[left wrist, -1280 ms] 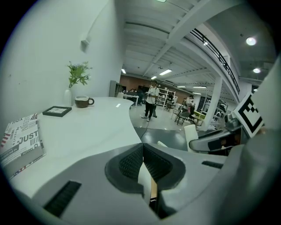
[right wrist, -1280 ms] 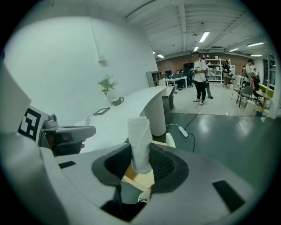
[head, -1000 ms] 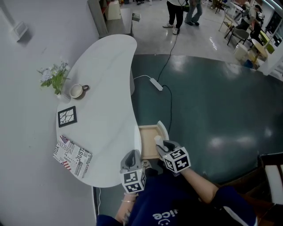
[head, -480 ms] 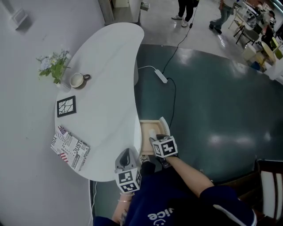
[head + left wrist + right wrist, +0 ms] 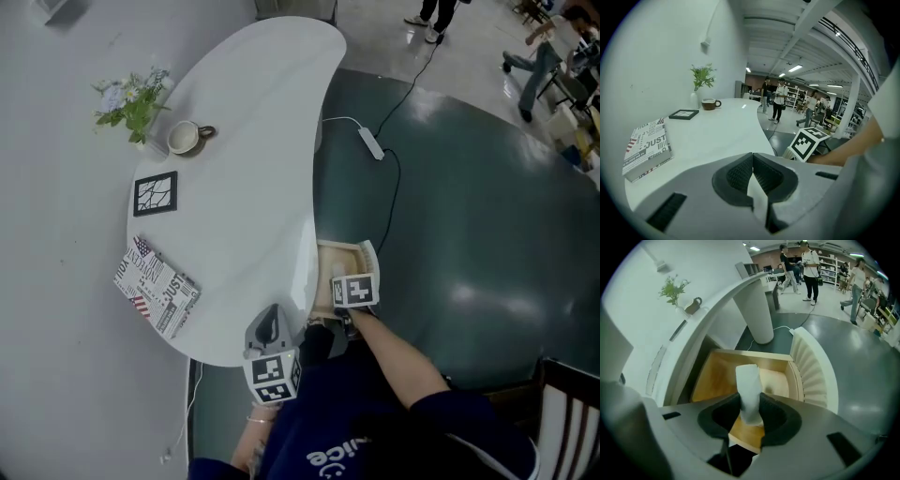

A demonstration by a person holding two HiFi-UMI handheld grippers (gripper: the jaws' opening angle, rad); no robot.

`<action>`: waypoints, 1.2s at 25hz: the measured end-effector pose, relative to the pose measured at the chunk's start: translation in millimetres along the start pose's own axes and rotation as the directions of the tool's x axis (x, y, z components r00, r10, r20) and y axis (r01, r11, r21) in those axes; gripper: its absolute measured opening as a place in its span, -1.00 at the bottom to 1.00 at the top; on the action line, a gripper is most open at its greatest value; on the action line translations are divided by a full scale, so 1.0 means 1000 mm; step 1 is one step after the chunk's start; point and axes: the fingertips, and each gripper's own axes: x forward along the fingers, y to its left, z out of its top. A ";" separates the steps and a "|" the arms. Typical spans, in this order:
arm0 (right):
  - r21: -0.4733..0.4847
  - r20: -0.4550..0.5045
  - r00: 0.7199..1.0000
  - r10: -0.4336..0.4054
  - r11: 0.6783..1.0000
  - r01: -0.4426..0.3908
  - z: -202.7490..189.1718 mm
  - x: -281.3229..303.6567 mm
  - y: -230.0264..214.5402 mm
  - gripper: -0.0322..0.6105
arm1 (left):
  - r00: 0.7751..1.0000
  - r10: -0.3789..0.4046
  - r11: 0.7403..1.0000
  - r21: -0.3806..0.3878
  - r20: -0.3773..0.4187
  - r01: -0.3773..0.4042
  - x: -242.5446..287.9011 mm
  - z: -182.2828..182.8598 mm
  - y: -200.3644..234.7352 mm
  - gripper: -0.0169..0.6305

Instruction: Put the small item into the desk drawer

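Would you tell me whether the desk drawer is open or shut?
Open. The drawer is pulled out from under the desk, its wooden floor exposed; the right gripper holds the small white item over it.

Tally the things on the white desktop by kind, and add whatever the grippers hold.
Plant: 1
Cup: 1
Frame: 1
Book: 1
White item, held in the right gripper over the open drawer: 1
Left gripper, shut and empty: 0
Total: 5
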 end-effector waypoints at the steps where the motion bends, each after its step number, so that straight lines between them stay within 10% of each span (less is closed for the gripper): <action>1: 0.005 -0.010 1.000 -0.003 1.000 0.003 0.001 0.004 -0.001 -0.47 | 1.000 0.007 1.000 -0.003 -0.001 -0.007 0.001 0.001 0.002 -0.93; 30: 0.134 -0.109 0.993 0.051 0.990 -0.036 -0.004 0.105 -0.008 -0.47 | 0.975 0.131 0.986 -0.082 -0.177 -0.147 0.005 -0.028 0.033 -0.93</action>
